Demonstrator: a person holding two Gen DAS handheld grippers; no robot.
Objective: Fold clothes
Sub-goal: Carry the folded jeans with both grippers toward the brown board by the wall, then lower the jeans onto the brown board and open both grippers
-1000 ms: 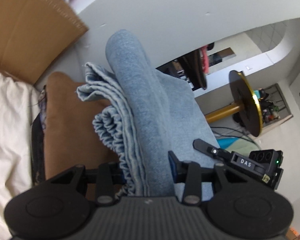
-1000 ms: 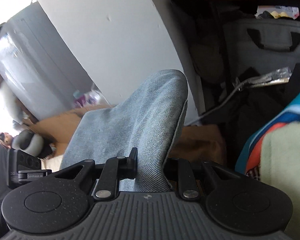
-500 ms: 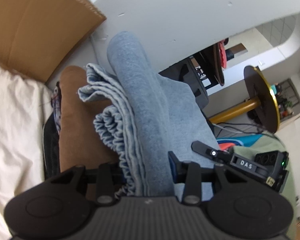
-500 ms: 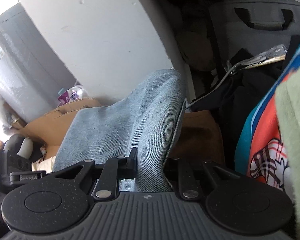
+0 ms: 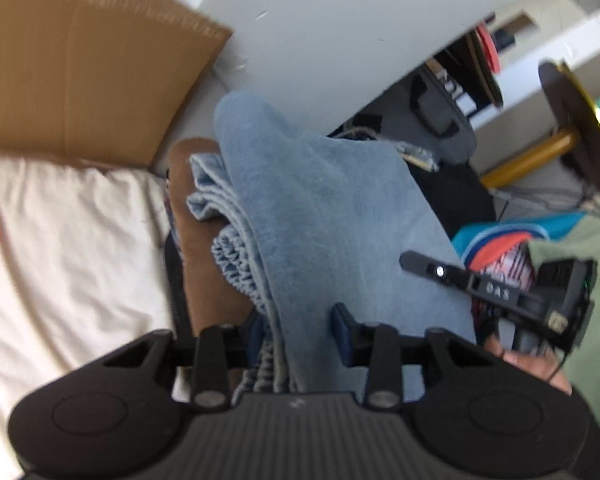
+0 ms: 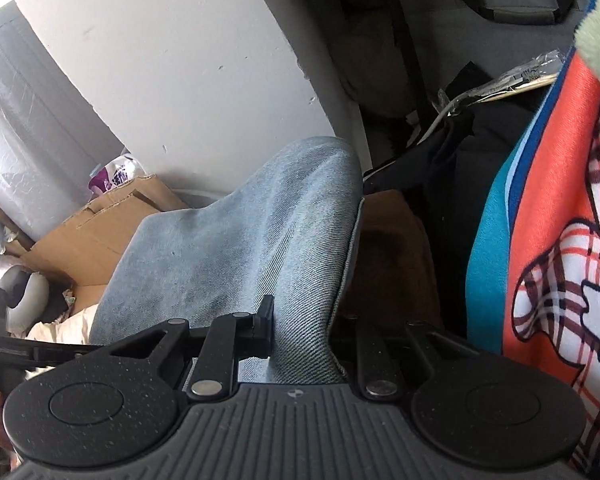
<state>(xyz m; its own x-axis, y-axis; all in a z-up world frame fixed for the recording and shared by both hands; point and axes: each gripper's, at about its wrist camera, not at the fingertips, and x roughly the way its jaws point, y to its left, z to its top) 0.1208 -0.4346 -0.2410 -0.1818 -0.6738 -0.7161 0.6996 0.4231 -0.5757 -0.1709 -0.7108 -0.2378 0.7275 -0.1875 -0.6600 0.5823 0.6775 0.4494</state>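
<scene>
Fingertips of left gripper and right gripper buried in clamped light-blue folded denim garment; "DAS" at 3 o'clock.

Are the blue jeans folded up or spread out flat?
Folded up. The blue jeans hang doubled over, with stacked layered edges showing beside the left gripper; the right gripper pinches them too.

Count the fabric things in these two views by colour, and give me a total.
Light blue: 1, the denim garment, with the left claw and the right claw both shut on it
Brown: 1, brown cloth
Cream: 1, cream sheet
Orange, white and blue: 1, patterned cloth
Total: 4
</scene>
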